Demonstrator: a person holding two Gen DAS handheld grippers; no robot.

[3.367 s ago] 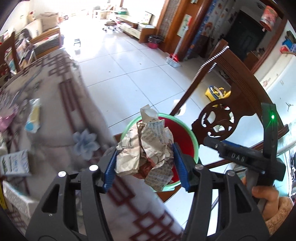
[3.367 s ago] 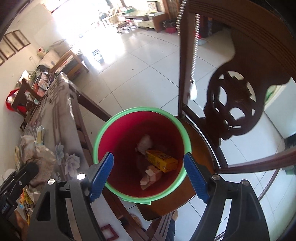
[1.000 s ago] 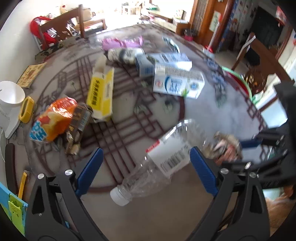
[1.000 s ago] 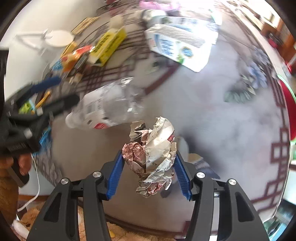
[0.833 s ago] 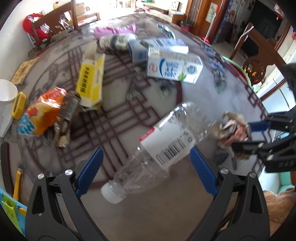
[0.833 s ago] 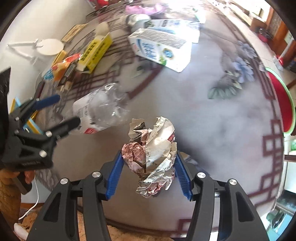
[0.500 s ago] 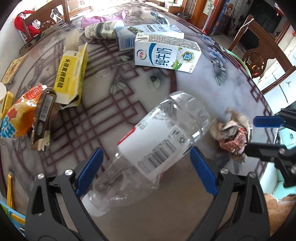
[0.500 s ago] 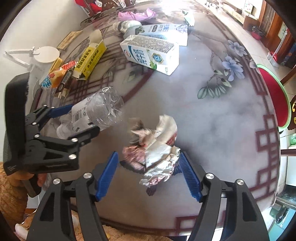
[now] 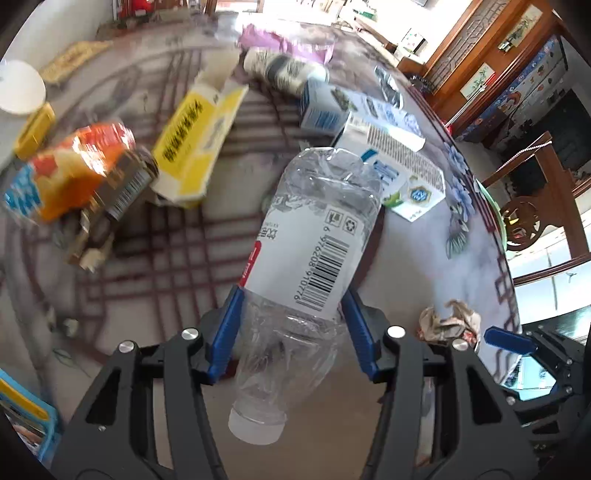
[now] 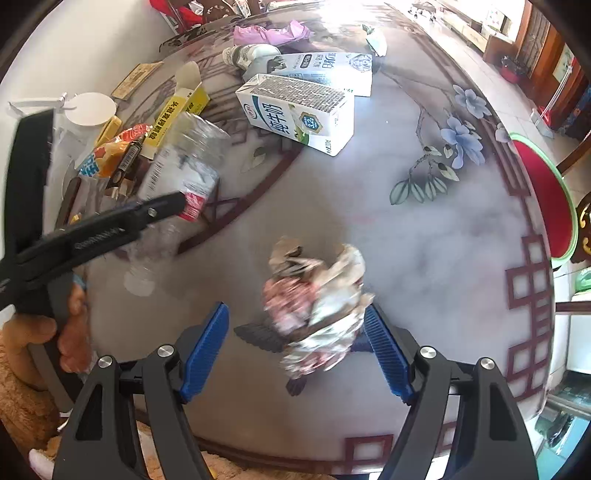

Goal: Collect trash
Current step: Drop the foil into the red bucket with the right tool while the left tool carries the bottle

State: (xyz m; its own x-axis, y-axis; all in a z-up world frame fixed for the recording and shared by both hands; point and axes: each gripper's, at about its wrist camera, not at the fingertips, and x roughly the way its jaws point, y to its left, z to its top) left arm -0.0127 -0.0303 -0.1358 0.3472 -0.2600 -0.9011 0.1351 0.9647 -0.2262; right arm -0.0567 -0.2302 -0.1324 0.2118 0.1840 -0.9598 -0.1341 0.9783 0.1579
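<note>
My left gripper [image 9: 290, 332] is shut on a clear plastic bottle [image 9: 314, 251] with a white barcode label, its cap end toward the camera. The bottle also shows in the right wrist view [image 10: 177, 173]. My right gripper [image 10: 295, 347] is open around a crumpled paper wad [image 10: 317, 302] that lies on the table between its blue pads, nearer the right one. The wad shows in the left wrist view [image 9: 448, 321] to the right of the bottle. The red bin with a green rim [image 10: 546, 199] stands off the table's far right edge.
On the patterned table [image 10: 424, 240] lie two milk cartons [image 10: 299, 110], a yellow box [image 9: 195, 136], an orange snack bag [image 9: 70, 170], a small bottle [image 9: 280, 70] and a pink wrapper [image 10: 269, 33]. A wooden chair [image 9: 535, 206] stands behind the bin.
My right gripper has opened and let the paper wad down onto the table. My left gripper has closed on the clear bottle and lifted its far end.
</note>
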